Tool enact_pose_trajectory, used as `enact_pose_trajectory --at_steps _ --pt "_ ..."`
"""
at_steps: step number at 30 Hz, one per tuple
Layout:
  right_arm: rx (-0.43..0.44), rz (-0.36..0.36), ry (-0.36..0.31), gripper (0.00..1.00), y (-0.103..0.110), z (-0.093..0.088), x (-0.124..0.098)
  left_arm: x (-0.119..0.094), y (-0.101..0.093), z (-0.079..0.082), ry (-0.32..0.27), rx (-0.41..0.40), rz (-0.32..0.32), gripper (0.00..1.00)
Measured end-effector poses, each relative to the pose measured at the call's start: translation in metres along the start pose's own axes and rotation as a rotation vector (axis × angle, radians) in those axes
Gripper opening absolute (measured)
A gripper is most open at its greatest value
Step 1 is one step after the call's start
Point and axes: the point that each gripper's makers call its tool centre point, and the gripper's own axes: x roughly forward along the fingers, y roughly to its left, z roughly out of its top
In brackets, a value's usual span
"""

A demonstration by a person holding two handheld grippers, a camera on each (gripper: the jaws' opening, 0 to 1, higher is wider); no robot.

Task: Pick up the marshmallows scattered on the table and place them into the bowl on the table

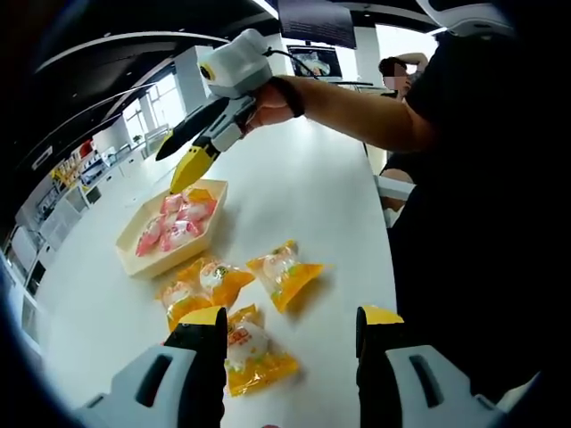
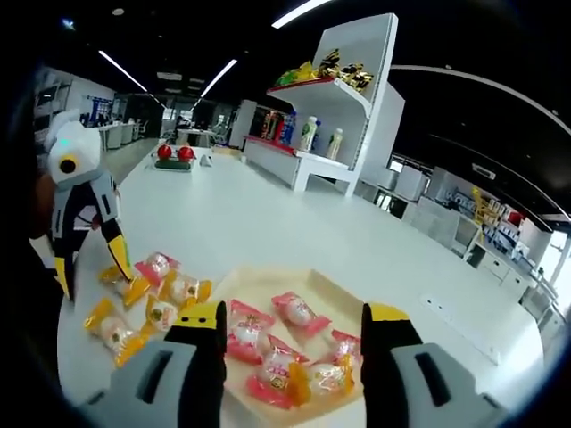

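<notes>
Tongs, left gripper (image 1: 290,334): jaws spread, nothing between them, held above an orange-wrapped marshmallow (image 1: 252,349) lying on the white table (image 1: 312,205). Tongs, right gripper (image 2: 293,332): jaws spread and empty, poised over the bowl (image 2: 268,290) — seen from the left gripper view, it hangs at the bowl's far corner.

Marshmallows, scattered: orange-wrapped pieces (image 1: 284,270) clustered on the table just beside the bowl, plus one pink-wrapped piece (image 2: 156,266) among them.

Marshmallows, in the bowl: several pink-wrapped pieces (image 2: 298,311) and at least one orange one, resting inside the shallow tan tray.

Step in hand, judged: right side appears between deliveries; left side is lined up for a pick.

Next move calls for: lowering the left jaws astride the nearest wrapper and pinching its crinkly edge without sliding it — then carrying it to the bowl.

Surroundings: display shelf with bottles (image 2: 335,98) well apart.
</notes>
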Motion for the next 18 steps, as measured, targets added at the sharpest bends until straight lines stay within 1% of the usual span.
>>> enact_pose_trajectory --at_steps 7,12,18 --pt "-0.015 0.006 0.013 0.61 0.004 0.000 -0.008 0.003 0.001 0.004 -0.012 0.004 -0.002 0.58" --pt "-0.018 0.001 0.036 0.60 0.006 -0.004 -0.013 0.003 0.000 0.002 -0.006 0.002 -0.004 0.58" --pt "-0.014 -0.005 0.043 0.60 0.007 -0.005 -0.017 0.002 0.001 0.001 -0.003 -0.001 0.001 0.58"
